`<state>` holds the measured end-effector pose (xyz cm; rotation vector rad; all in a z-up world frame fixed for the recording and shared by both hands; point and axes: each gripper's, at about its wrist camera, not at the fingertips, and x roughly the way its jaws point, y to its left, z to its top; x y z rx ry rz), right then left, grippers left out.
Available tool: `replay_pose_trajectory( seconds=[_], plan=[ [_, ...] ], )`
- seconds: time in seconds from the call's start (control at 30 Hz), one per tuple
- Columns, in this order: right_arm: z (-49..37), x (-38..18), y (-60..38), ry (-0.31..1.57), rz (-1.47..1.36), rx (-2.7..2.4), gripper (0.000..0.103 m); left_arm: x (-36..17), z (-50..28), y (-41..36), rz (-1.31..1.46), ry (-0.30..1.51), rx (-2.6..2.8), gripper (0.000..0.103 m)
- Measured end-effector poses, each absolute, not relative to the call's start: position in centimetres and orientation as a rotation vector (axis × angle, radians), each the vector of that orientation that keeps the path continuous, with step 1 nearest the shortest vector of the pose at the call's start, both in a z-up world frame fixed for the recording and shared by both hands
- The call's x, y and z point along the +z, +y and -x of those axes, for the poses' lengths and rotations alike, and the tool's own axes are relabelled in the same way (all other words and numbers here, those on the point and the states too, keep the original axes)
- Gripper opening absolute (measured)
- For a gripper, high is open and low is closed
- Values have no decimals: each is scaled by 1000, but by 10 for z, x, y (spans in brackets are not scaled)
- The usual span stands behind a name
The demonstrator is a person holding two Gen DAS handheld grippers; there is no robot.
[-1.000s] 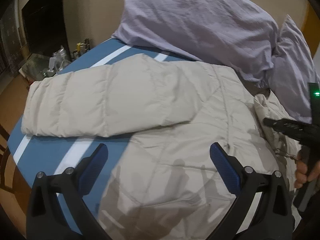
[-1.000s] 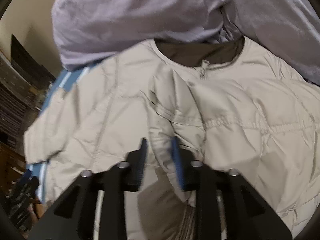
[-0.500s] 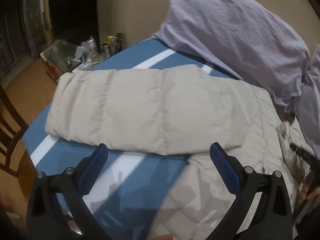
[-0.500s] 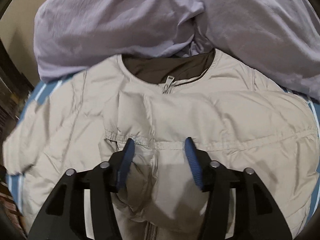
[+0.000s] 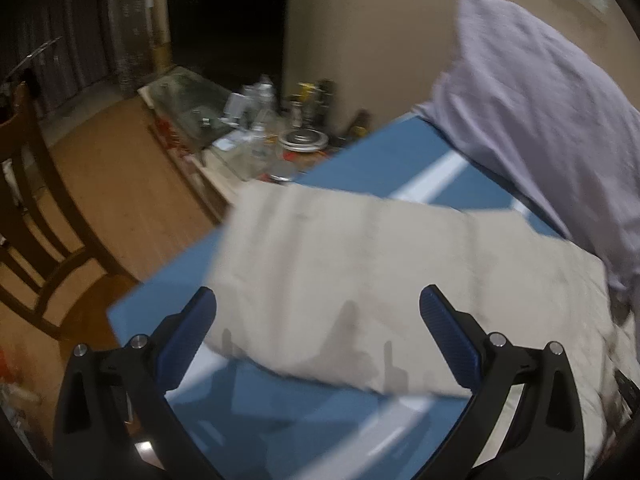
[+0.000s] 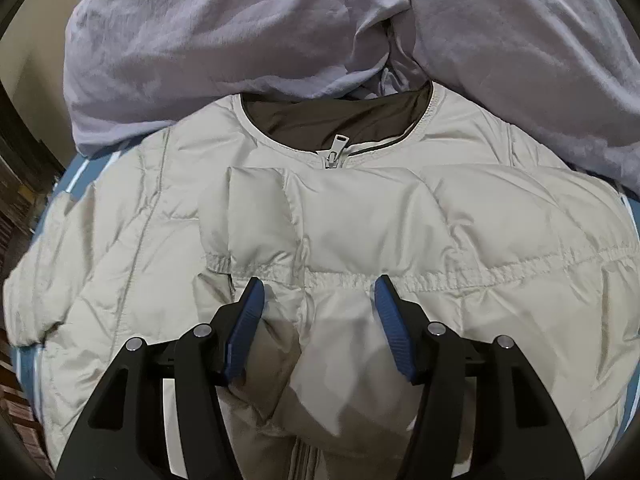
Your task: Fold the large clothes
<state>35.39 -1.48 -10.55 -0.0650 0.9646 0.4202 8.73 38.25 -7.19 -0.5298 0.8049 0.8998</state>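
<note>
We see the beige jacket lying zipped on the blue bed, one sleeve folded across its chest. Our right tool is opening above that sleeve, gripping nothing; our left tool stands wide apart over the other sleeve.

A: How does the left gripper stand?
B: Tilted downward, jaws spread wide, nothing between the blue pads.
A: And the right gripper?
B: Also angled down, jaws opening, pads clear of anything.
</note>
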Motion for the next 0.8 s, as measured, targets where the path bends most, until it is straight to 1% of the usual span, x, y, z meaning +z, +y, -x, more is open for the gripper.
replay_pose_trajectory(
  seconds=[0.07, 0.13, 0.23, 0.3, 0.33, 0.4, 0.63, 0.67, 0.7, 0.73, 0.77, 0.8],
  plan=[
    [-352, -104, -18, 965, 59, 423, 60, -78, -81, 401, 563, 817, 921, 101],
    [-350, -102, -20, 964, 51, 426, 60, -85, -75, 413, 610, 830, 919, 96],
    [-348, -101, -23, 965, 44, 426, 60, -99, -71, 425, 664, 860, 904, 88],
    [-348, -101, -24, 966, 46, 426, 60, -107, -70, 428, 683, 883, 901, 79],
    [-348, -101, -24, 966, 48, 426, 60, -111, -70, 428, 692, 892, 898, 77],
    [-347, -101, -25, 966, 51, 426, 60, -115, -68, 426, 701, 896, 891, 74],
    [-344, -100, -29, 969, 41, 427, 60, -124, -65, 426, 726, 872, 888, 73],
    [-344, -99, -30, 968, 39, 427, 60, -124, -67, 425, 719, 874, 889, 68],
    [-343, -99, -30, 968, 38, 428, 60, -124, -67, 424, 712, 873, 884, 57],
    [-343, -98, -31, 968, 36, 427, 60, -123, -68, 424, 718, 866, 867, 51],
    [-342, -98, -32, 967, 32, 427, 60, -123, -68, 424, 740, 854, 839, 38],
    [-343, -97, -32, 967, 28, 426, 60, -122, -68, 424, 753, 849, 827, 30]
  ],
)
